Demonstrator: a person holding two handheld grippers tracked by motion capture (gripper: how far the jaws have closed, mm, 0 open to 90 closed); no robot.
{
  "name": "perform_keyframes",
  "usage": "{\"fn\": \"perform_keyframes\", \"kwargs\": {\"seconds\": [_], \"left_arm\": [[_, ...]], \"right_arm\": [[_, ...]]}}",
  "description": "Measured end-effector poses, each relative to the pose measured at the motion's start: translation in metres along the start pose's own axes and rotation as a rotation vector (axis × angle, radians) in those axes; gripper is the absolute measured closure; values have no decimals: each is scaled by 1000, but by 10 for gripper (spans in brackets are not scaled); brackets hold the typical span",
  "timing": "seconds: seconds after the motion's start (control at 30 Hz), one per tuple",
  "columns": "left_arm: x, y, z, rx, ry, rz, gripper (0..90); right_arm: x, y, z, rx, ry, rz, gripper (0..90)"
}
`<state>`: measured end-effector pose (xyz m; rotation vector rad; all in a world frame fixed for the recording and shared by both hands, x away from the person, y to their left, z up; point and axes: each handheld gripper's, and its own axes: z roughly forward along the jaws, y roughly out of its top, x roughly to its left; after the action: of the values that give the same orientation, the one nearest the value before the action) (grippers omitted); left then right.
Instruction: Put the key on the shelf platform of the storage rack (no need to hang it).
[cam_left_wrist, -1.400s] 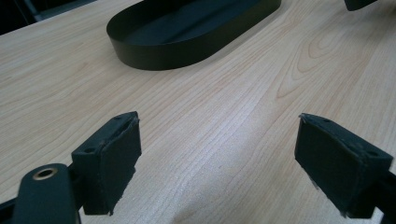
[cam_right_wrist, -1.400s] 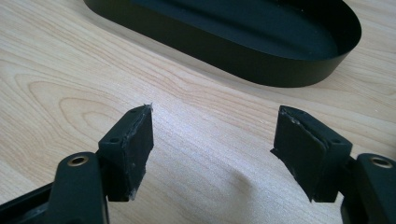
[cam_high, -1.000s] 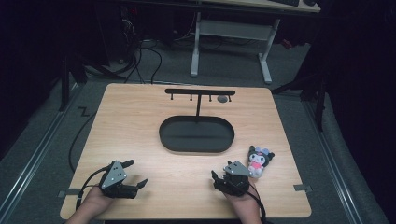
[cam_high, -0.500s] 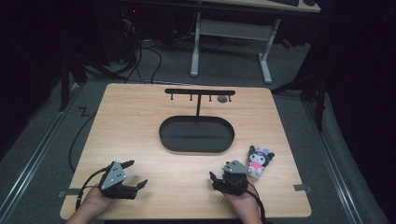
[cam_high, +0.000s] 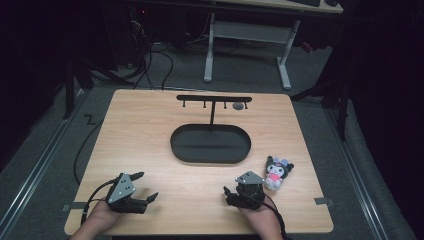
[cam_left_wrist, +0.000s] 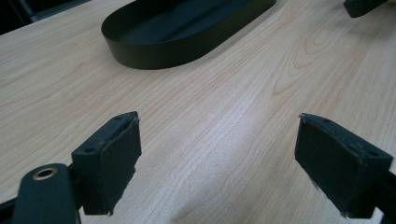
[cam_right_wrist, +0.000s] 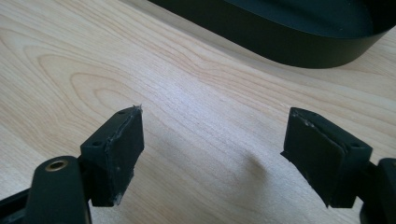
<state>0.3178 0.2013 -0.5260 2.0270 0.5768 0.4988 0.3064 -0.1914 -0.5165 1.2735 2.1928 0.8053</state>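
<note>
Landmark: black oval tray (cam_high: 210, 145) at mid-table (cam_high: 145, 130), with a T-shaped hook stand (cam_high: 214, 99) rising from its far side
Left gripper (cam_high: 146, 187): well short of the tray on the near-left side, low over bare wood; jaws spread wide with nothing between them, confirmed in the left gripper view (cam_left_wrist: 219, 154)
Right gripper (cam_high: 226, 194): short of the tray's near-right end; jaws spread wide with nothing between them in the right gripper view (cam_right_wrist: 212, 149)
Plush toy (cam_high: 276, 172): lying on the wood off the tray's near-right end, just beside the right gripper; touching or a small gap, cannot tell
Hidden / cut off: both hands (cam_high: 97, 222) run off the bottom edge of the high view; the right gripper's jaws are mostly under its grey plate there
Hard to make out: small grey round item (cam_high: 238, 106) at the stand's right end, too small to identify; hanging or lying behind, cannot tell
Cut off in gripper views: tray (cam_left_wrist: 187, 32) wall only partly in frame; dark corner at top right of the left gripper view not identifiable
Change vs earlier frames: right gripper has shifted slightly toward the tray's left; left gripper, toy, tray unchanged
</note>
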Motion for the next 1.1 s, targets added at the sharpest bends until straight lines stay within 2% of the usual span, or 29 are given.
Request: {"fn": "perform_keyframes", "kwargs": {"seconds": [0.1, 0.13, 0.23, 0.37, 0.53, 0.67, 0.77, 0.8, 0.97, 1.1], "left_arm": [[0, 0, 0, -3, -6, 7, 155], [0, 0, 0, -3, -8, 9, 155], [0, 0, 1, 2, -11, 5, 155], [0, 1, 2, 14, -6, 6, 155], [-1, 1, 3, 23, 2, 10, 155], [-1, 1, 3, 25, 4, 12, 155], [-1, 1, 3, 25, 2, 11, 155], [-1, 1, 3, 25, 2, 11, 155], [-1, 1, 3, 25, 1, 12, 155], [-1, 1, 3, 24, 2, 14, 155]], "right_arm": [[0, 4, -1, 20, -12, -12, 192], [-2, 7, -2, 36, -11, 8, 192], [-3, 9, -2, 52, -4, 28, 191], [-2, 11, 2, 100, -15, -27, 186], [-4, 14, 6, 133, 10, -27, 182], [-5, 19, 5, 165, 9, -62, 184], [-8, 24, 2, 185, 26, -40, 184], [-9, 26, -1, 211, 44, -11, 184], [-15, 31, -6, 247, 63, -13, 184], [-20, 36, -11, 276, 87, 16, 184]]}}
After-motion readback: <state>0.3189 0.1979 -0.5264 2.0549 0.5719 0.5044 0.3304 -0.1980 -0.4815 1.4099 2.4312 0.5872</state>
